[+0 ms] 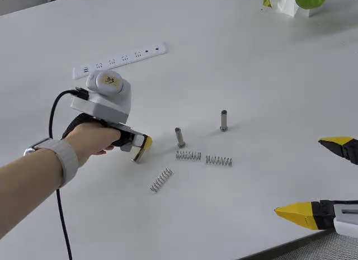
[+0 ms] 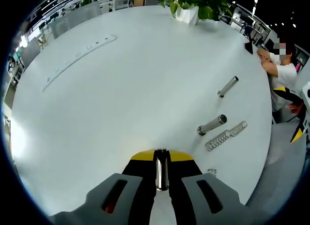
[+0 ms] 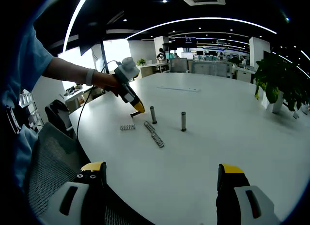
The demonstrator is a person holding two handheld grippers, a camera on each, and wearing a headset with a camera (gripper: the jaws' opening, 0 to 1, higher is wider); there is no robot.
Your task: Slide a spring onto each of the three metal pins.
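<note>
My left gripper hovers low over the white table, shut on a metal pin that lies along its yellow-tipped jaws. Just right of it, two more pins stand upright: one close, one farther. Three springs lie flat near them: one at the foot of the near pin, one to its right, and a third nearer me. The right gripper waits open at the table's right front edge, holding nothing. From its own view the right gripper faces the pins and the left gripper.
A white power strip lies at the back left. A potted plant stands at the far right corner. The table edge runs close by the right gripper. A seated person is beyond the table's far side.
</note>
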